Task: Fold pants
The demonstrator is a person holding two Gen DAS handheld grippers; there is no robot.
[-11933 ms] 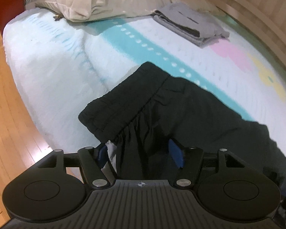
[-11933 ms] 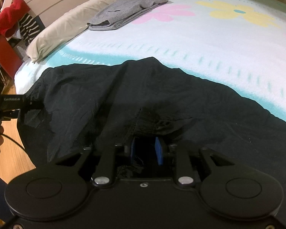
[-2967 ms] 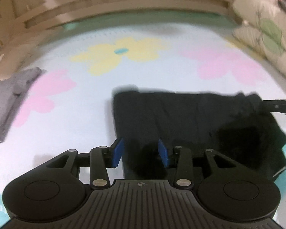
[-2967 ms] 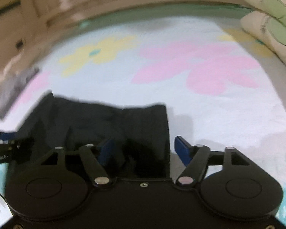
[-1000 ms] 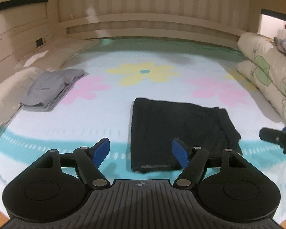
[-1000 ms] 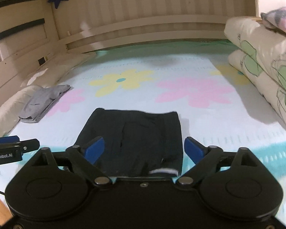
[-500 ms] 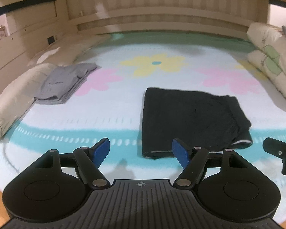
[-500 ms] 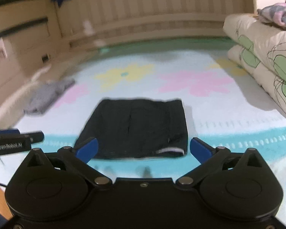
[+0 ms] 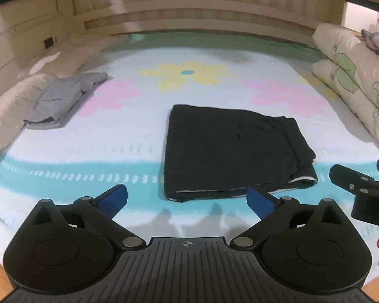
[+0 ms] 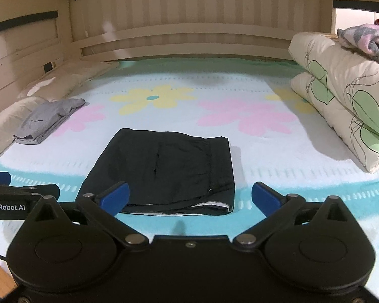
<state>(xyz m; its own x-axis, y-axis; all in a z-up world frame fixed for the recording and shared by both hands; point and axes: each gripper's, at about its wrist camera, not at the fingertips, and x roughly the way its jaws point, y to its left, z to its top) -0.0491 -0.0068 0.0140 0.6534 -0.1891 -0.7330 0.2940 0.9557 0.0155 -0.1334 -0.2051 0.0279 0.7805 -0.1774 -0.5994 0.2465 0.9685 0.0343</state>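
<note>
The bed [image 10: 240,156], with its flowered sheet and teal band, fills the view ahead of both tongs, its slatted headboard far beyond them. Quilts [image 10: 341,96] are stacked well off to the right of the right tongs, and a long pillow [image 9: 5,106] lies far off to the left of the left tongs, with a folded grey garment [image 9: 63,101] beside it. The pants [image 10: 164,171] lie flat as a compact black rectangle, straight ahead of the right tongs [image 10: 190,197] and ahead and slightly right of the left tongs [image 9: 187,199], near both yet touched by neither. What has changed: three seconds ago both tongs were down on the cloth, and a second ago the pants already lay free; since then the bundle has kept its shape while the left jaws have just been opening wider, with nothing between them. The right jaws have likewise just spread to full width, also with nothing between. So both tongs are released and hang clear of the cloth, which suggests the folding is finished, or very nearly; a pale edge showing along the near side of the bundle is the only untidy spot. Writing: in the right wrist view the left unit's body at the left edge reads "GenRobot.AI", its first letter partly cut off; in the left wrist view the right unit [image 9: 361,192] shows only the letters "DA" before the frame cuts it.
</note>
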